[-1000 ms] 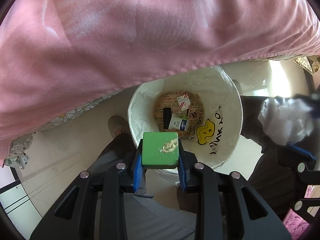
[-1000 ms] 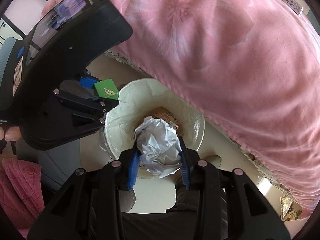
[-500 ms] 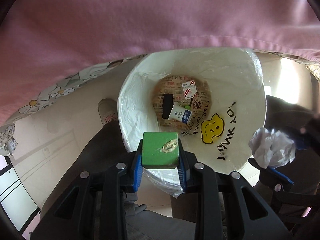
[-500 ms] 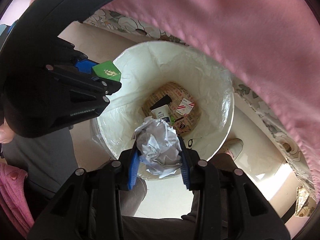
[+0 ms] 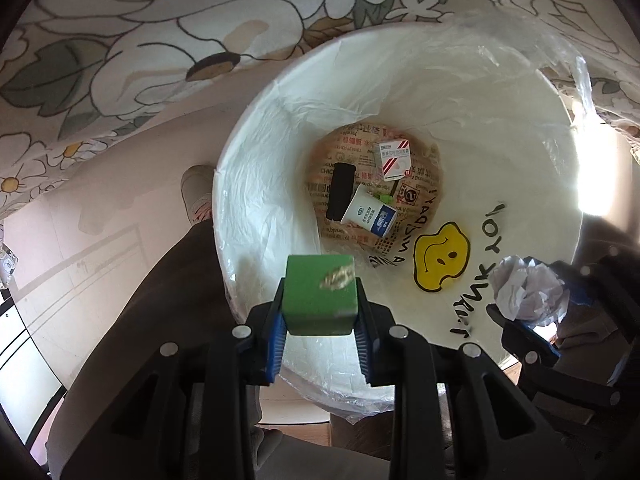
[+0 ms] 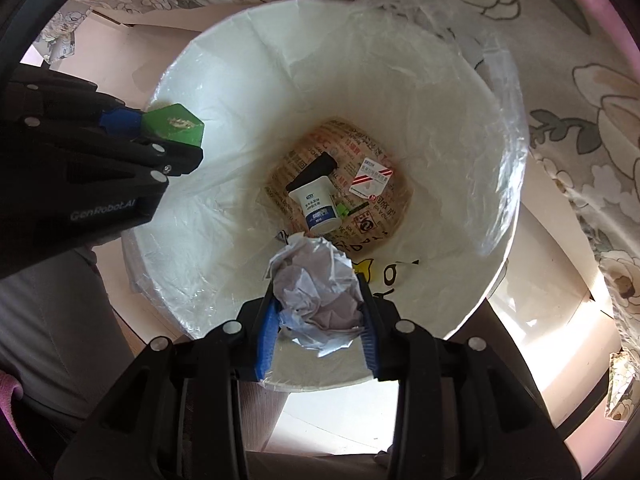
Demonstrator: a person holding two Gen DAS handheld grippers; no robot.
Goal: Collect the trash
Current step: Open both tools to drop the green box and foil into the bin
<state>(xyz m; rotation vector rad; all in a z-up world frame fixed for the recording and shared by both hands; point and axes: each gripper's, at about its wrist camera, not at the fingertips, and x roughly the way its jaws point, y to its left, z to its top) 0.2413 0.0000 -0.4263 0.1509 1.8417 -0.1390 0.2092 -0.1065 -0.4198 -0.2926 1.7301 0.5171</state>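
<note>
A pale, glossy floor (image 5: 120,216) lies under everything, lit by bright patches of sun, and a cloth printed with large outlined flowers (image 5: 160,32) hangs along the upper side of both views. A person's shoe (image 5: 196,192) and trouser leg (image 5: 160,300) stand just beside the bin.

The white bin (image 5: 400,80) is round and lined with a thin clear plastic bag (image 6: 496,128) whose edge folds out over the rim. Its inner wall carries a yellow smiley face (image 5: 440,256) and black lettering. At the bottom lies a brown printed paper (image 6: 384,216), and on it sit a white bottle with a blue label (image 6: 316,204), a black oblong piece (image 6: 316,168) touching the bottle, a small white box with red stripes (image 6: 372,178) and a small bright green bit (image 6: 342,211).

The left gripper (image 5: 320,312) pinches a green block (image 5: 320,292) with a pale smear on its face, held above the bin's near rim. The right gripper (image 6: 318,312) pinches a crumpled ball of white paper (image 6: 316,284), likewise over the bin's opening at its near rim. Both point steeply down into the bin, well apart across its mouth.
</note>
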